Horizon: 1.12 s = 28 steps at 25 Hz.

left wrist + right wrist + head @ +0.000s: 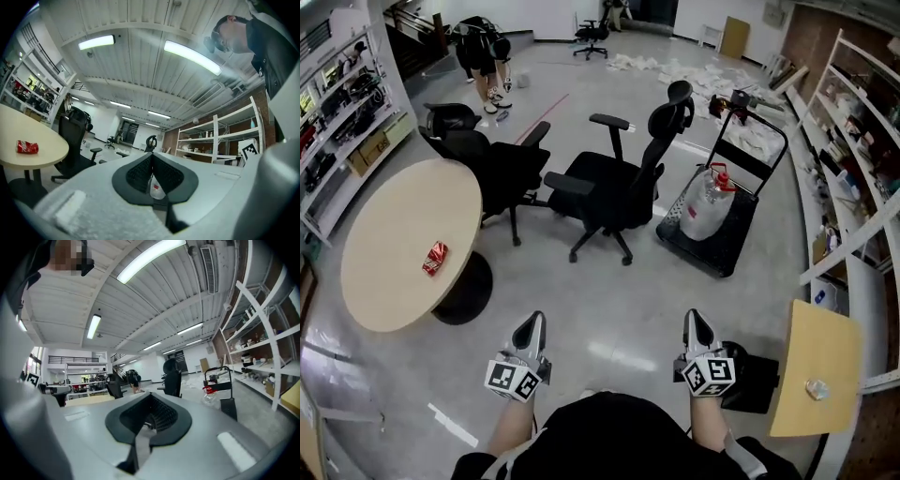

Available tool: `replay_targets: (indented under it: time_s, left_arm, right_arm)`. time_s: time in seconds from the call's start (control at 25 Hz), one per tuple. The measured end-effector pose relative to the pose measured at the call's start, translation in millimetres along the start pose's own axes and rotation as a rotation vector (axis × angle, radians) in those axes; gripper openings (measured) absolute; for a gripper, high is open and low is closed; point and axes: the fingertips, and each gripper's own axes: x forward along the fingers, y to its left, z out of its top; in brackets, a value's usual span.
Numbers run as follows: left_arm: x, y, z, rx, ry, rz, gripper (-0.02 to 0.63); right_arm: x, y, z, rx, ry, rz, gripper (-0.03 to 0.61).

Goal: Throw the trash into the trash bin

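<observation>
Red crushed can (435, 257) lies on the round beige table (384, 281), well apart from the left gripper (530, 326) and the right gripper (697, 324). Both point level with jaws closed on nothing. The left, being nearer, should probably open wide before nearing the can and approach low across the tabletop.

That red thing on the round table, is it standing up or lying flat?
Lying flat: the crumpled red trash rests on its side on the round table, near its edge.
</observation>
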Motion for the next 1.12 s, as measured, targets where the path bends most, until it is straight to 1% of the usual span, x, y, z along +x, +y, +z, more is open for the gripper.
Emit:
replay_targets:
  time_s: [0.08, 0.32, 0.44, 0.52, 0.68, 0.76, 0.84, 0.92, 1.0, 1.12]
  left_arm:
    - [9.8, -7.9, -13.2, -0.016, 0.020, -0.059, 0.000]
    - [38.9, -43.9, -39.2, -0.055, 0.102, -0.242, 0.001]
    - [45.4, -64.4, -51.9, -0.076, 0.130, -0.333, 0.000]
    - [47.5, -80.1, -61.9, -0.090, 0.153, -0.391, 0.000]
    - [43.3, -108.0, -77.6, -0.067, 0.211, -0.507, 0.000]
    - [42.4, -121.9, -79.3, -0.066, 0.209, -0.556, 0.000]
    - [44.7, -134.7, -79.8, -0.071, 0.207, -0.580, 0.000]
    - [46.3, -150.3, -78.9, -0.073, 0.206, -0.600, 0.000]
    - [48.0, -169.0, -76.5, -0.063, 0.198, -0.627, 0.000]
    - [51.3, -200.1, -76.1, -0.040, 0.192, -0.665, 0.001]
  right_arm:
    - [-19.5, -10.6, 1.9, -0.009, -0.008, -0.062, 0.005]
    - [-83.8, -43.2, -1.6, -0.001, -0.039, -0.290, 0.005]
    - [-121.5, -48.1, -7.4, -0.003, -0.034, -0.383, 0.005]
    - [-143.8, -48.0, -14.7, 0.006, -0.018, -0.426, 0.005]
    - [-161.1, -27.8, -31.6, 0.019, 0.022, -0.417, 0.005]
    - [-163.7, -22.1, -25.7, 0.010, 0.004, -0.413, 0.005]
    - [-167.6, -21.5, -14.2, -0.002, -0.028, -0.410, 0.005]
    - [-177.8, -25.5, -4.4, -0.012, -0.053, -0.412, 0.005]
    - [-194.1, -35.8, 1.5, -0.011, -0.074, -0.433, 0.005]
    - [-220.4, -56.9, 4.2, 0.016, -0.110, -0.458, 0.005]
